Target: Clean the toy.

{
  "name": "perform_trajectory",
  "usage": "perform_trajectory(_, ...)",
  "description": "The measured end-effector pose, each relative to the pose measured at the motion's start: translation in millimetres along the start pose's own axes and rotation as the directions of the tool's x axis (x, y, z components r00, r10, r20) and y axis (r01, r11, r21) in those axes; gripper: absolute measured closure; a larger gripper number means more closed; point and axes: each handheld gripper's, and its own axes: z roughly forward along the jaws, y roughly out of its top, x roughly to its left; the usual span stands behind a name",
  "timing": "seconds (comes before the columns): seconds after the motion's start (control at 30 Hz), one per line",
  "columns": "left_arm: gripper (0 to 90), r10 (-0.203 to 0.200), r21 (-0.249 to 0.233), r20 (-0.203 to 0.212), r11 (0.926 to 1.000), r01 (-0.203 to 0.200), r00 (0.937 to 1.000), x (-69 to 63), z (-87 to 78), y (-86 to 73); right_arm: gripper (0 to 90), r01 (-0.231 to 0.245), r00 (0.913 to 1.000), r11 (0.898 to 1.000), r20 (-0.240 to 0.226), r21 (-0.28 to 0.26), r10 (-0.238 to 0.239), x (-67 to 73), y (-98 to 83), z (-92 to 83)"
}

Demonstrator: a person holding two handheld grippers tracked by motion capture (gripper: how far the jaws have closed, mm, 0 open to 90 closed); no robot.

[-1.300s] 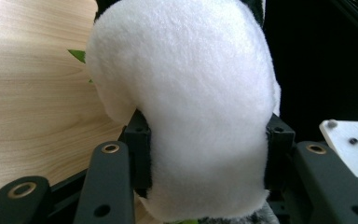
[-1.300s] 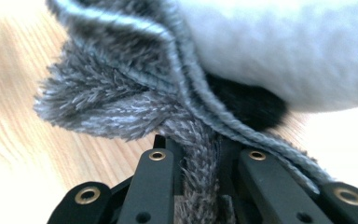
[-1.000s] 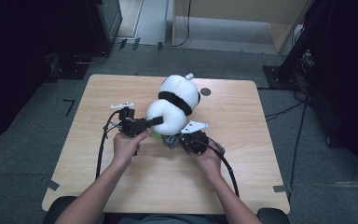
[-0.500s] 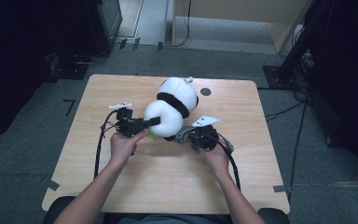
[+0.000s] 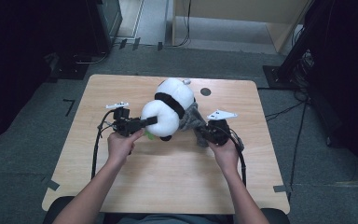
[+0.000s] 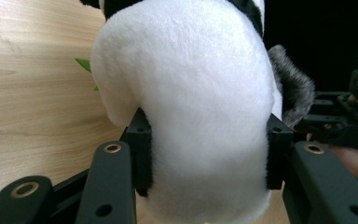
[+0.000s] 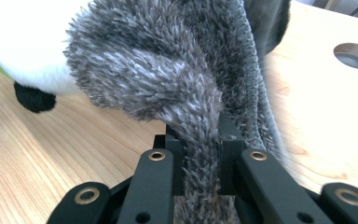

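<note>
A white and black plush panda [image 5: 168, 111] lies near the middle of the wooden table [image 5: 168, 172]. My left gripper [image 5: 150, 121] is shut on its white rounded part [image 6: 191, 93], with a pad pressed into each side. A grey fuzzy cloth [image 5: 193, 119] comes out from under the panda's right side. My right gripper [image 5: 201, 134] is shut on a bunched fold of that cloth [image 7: 186, 93]. Something green [image 6: 85, 64] peeks out beside the plush.
A round hole [image 5: 205, 91] sits in the tabletop near the far edge, also seen at the hole [image 7: 356, 55] in the right gripper view. Cables [image 5: 95, 149] trail from both grippers. Dark equipment and floor surround the table.
My right gripper has moved right and up with the grey cloth, drawing it out from the panda. The left gripper and the panda have stayed nearly in place.
</note>
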Motion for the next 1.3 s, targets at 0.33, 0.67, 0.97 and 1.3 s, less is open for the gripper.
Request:
perform_trajectory(0.33, 52.4, -0.009, -0.018, -0.018, 0.9998, 0.009, 0.9998, 7.7, -6.1, 3.4, 81.1, -0.007, 0.9999, 0.999, 0.011, -0.039, 0.007, -5.9, 8.1, -18.6)
perform_trajectory(0.67, 52.3, -0.013, -0.038, -0.051, 0.9992, 0.011, 0.9986, 18.8, -15.9, 9.8, 80.9, -0.047, 0.9976, 0.998, 0.049, -0.042, 0.049, -28.3, 5.2, -30.7)
perform_trajectory(0.97, 52.3, 0.014, -0.04, -0.119, 0.999, -0.019, 0.9928, 31.0, -25.8, 16.2, 80.9, -0.074, 0.9931, 0.995, 0.087, -0.063, 0.079, -44.8, 3.3, -45.8)
perform_trajectory(1.3, 52.3, 0.012, -0.044, -0.172, 0.9989, -0.019, 0.985, 46.9, -38.3, 21.0, 80.7, -0.099, 0.9862, 0.993, 0.126, -0.06, 0.106, -61.2, -4.1, -57.5)
